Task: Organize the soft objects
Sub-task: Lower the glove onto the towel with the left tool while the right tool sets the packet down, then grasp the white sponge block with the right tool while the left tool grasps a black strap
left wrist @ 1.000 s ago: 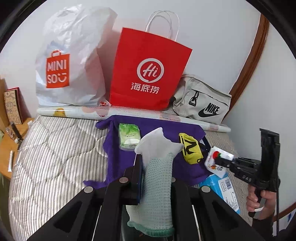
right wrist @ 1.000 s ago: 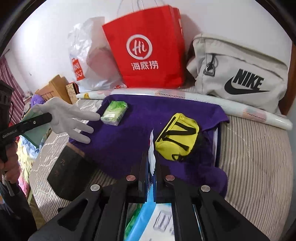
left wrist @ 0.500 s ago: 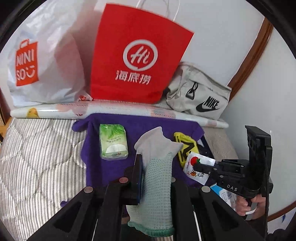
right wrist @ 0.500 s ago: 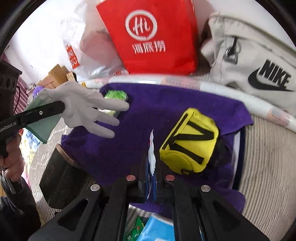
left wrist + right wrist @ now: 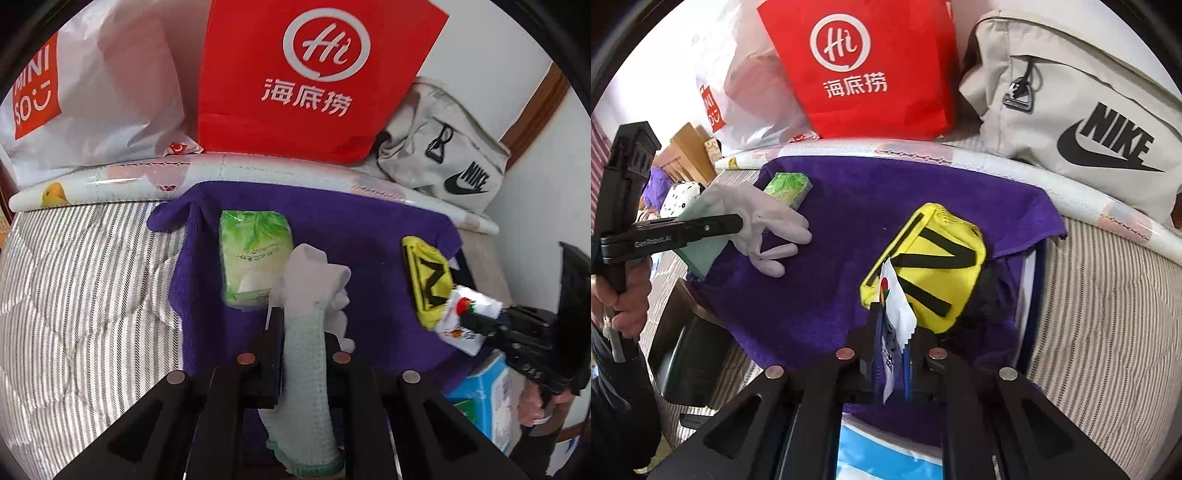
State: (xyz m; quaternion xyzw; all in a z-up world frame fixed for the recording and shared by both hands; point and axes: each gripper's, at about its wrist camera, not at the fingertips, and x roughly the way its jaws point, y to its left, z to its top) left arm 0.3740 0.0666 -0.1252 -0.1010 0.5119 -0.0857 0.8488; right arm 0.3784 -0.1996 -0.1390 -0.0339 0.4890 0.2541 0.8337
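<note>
A purple towel (image 5: 332, 229) (image 5: 849, 229) lies spread on the striped bed. On it sit a green tissue pack (image 5: 251, 258) (image 5: 788, 188) and a yellow pouch (image 5: 428, 280) (image 5: 934, 266). My left gripper (image 5: 299, 325) (image 5: 738, 221) is shut on a white-and-green work glove (image 5: 306, 354) (image 5: 757, 221), held over the towel beside the tissue pack. My right gripper (image 5: 892, 332) (image 5: 465, 317) is shut on a small white sachet with a red print (image 5: 894, 314) (image 5: 465, 317), right by the yellow pouch.
A red paper bag (image 5: 310, 74), a white Miniso bag (image 5: 81, 96) and a beige Nike bag (image 5: 443, 158) stand against the wall behind a rolled mat (image 5: 147, 181). A blue-white box (image 5: 484, 402) and a dark box (image 5: 687, 354) sit at the bed's near edge.
Both grippers have moved forward over the purple towel. The glove now hangs beside the tissue pack, and the sachet has come up against the yellow pouch.
</note>
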